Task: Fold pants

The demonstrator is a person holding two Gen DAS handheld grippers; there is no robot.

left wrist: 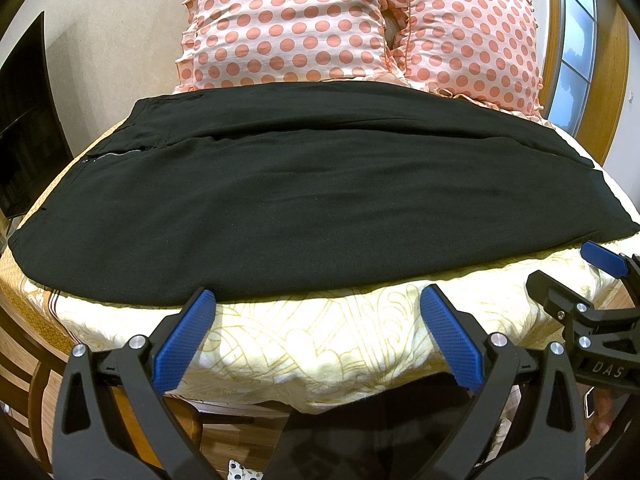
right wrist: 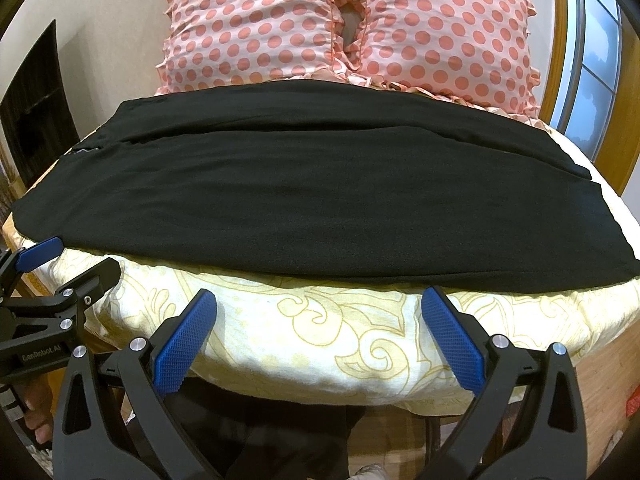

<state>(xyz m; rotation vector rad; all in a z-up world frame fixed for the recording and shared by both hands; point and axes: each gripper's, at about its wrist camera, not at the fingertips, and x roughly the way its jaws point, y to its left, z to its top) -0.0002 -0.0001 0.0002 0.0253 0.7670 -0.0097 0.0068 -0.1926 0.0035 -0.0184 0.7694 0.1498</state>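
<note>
Both claws, left claw [left wrist: 318, 336] and right claw [right wrist: 320, 338], hover spread wide and empty before the bed [right wrist: 304, 340]. Black pants [left wrist: 312, 200] lie flat across it, apparently already halved lengthwise. Pinch each end's near edge squarely, lifting together evenly.

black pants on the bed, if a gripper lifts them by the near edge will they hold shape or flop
The black pants will likely flop: they lie thin and flat, draping over the curve of the bedspread. They look light, so one pinch should lift a layer. The soft, puffy quilt may let the fabric drag or bunch rather than slide. Both the left gripper and the right gripper hang open, holding nothing.
</note>
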